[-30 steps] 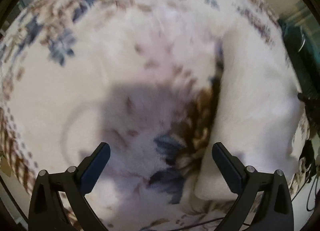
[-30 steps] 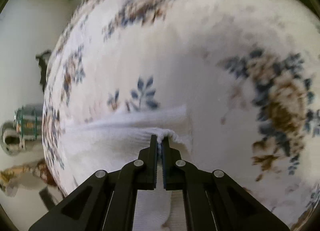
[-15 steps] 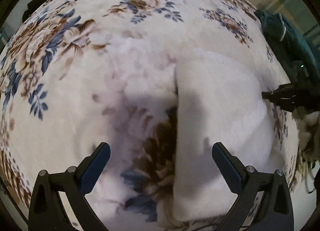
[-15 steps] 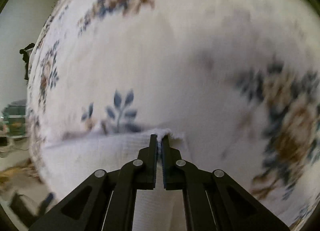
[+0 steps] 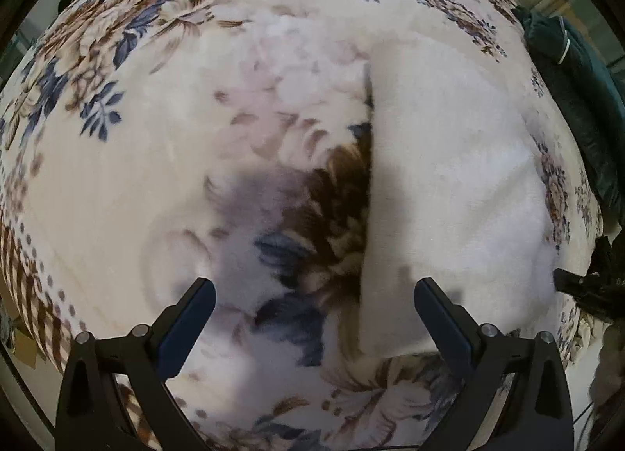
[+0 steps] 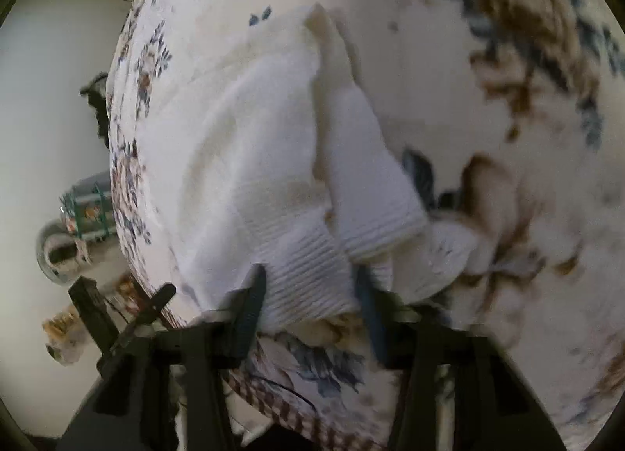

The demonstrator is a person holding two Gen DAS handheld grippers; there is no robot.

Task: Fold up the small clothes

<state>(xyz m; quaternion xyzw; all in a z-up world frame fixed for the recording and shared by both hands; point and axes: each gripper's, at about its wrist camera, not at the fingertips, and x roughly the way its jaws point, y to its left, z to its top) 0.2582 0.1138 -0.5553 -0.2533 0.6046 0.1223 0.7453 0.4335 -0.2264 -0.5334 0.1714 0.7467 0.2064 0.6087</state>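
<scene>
A small white knitted garment (image 6: 250,146) lies on the floral blanket (image 6: 488,162), with a sleeve (image 6: 367,162) folded over its body and ribbed cuffs at the near end. My right gripper (image 6: 308,295) is open, its fingers either side of the ribbed hem, holding nothing. In the left wrist view the garment (image 5: 449,193) lies as a flat white panel at the right. My left gripper (image 5: 312,314) is open and empty above the blanket (image 5: 156,162), its right finger over the garment's near left edge.
A dark green bundle (image 5: 578,99) sits past the blanket's right edge in the left wrist view. The right gripper's black tip (image 5: 586,291) shows at the far right. In the right wrist view, clutter and a basket (image 6: 82,213) stand on the floor left of the bed.
My right gripper has opened and let go of the white garment, which now lies with its sleeve folded over. My left gripper stayed open and shifted slightly over the blanket.
</scene>
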